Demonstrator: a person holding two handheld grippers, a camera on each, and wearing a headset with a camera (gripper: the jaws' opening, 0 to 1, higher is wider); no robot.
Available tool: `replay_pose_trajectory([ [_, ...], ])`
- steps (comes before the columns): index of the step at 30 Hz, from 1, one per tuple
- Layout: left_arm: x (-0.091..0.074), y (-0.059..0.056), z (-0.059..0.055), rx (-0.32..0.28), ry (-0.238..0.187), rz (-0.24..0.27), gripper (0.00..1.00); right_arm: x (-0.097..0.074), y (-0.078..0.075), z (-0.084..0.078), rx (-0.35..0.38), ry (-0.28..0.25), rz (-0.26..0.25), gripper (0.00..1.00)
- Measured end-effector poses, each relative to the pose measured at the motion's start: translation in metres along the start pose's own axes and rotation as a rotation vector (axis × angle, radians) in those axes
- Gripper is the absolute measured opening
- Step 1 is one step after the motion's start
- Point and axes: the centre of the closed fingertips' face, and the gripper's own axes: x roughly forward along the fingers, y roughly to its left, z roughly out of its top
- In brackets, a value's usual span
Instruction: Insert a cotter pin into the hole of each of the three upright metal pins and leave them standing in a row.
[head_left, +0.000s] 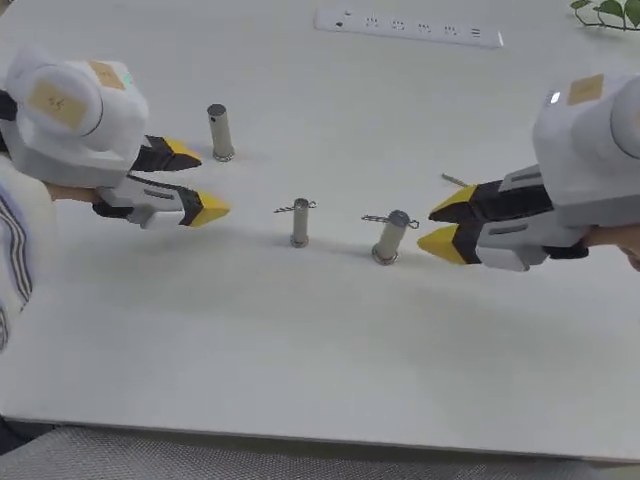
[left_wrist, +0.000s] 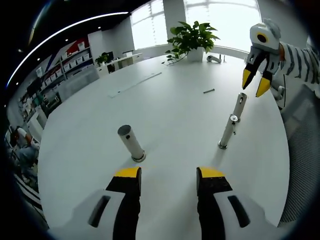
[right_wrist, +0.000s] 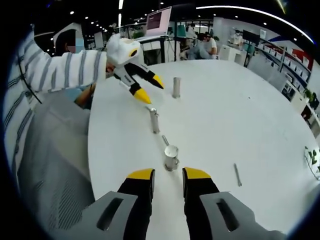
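Head view has your left gripper (head_left: 198, 180) hovering over the white table (head_left: 320, 340) with its jaws spread wide and nothing between them. Your right gripper (head_left: 447, 222) faces it from the other side, jaws parted a little less and also empty.

Just beyond your left gripper's tips stands a bare metal pin (head_left: 220, 132), upright, with its hole unfilled. Your left gripper view puts this same pin close ahead of the jaws.

Just beside your right gripper's tips is the right-hand pin (head_left: 390, 237), which has a cotter pin through its top. It looks tilted in the head view, but you cannot tell whether it truly leans.

Between the two grippers stands the middle pin (head_left: 300, 222), upright, with its cotter pin also fitted.

A loose cotter pin (head_left: 455, 181) lies flat on the table near your right gripper's upper jaw.

At the far edge of the table lies a power strip (head_left: 410, 27), and a plant (head_left: 610, 12) sits in the corner.
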Motion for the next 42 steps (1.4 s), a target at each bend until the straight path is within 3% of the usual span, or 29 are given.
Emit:
replay_pose_trajectory([
  [6, 0.008, 0.013, 0.007, -0.057, -0.037, 0.023, 0.51, -0.005, 0.008, -0.003, 0.017, -0.021, -0.024, 0.36],
  [13, 0.017, 0.022, 0.014, -0.100, -0.074, 0.042, 0.58, -0.010, 0.017, -0.004, 0.070, -0.070, -0.051, 0.56],
  [20, 0.027, 0.021, 0.019, -0.137, -0.112, 0.028, 0.59, -0.015, 0.024, -0.012, 0.126, -0.085, -0.074, 0.69],
  [24, 0.033, 0.021, 0.018, -0.139, -0.107, 0.030, 0.60, -0.017, 0.025, -0.020, 0.167, -0.085, -0.090, 0.71],
  [27, 0.036, 0.021, 0.018, -0.132, -0.102, 0.033, 0.60, -0.019, 0.025, -0.024, 0.179, -0.081, -0.106, 0.79],
  [29, 0.038, 0.026, 0.018, -0.129, -0.101, 0.056, 0.59, -0.021, 0.026, -0.029, 0.184, -0.074, -0.105, 0.84],
  [30, 0.037, 0.034, 0.017, -0.122, -0.098, 0.104, 0.57, -0.021, 0.026, -0.029, 0.184, -0.073, -0.105, 0.85],
  [33, 0.038, 0.038, 0.019, -0.138, -0.106, 0.121, 0.49, -0.024, 0.028, -0.033, 0.189, -0.073, -0.113, 0.87],
  [42, 0.041, 0.048, 0.027, -0.121, -0.121, 0.177, 0.44, -0.041, 0.034, -0.038, 0.261, -0.112, -0.147, 0.90],
])
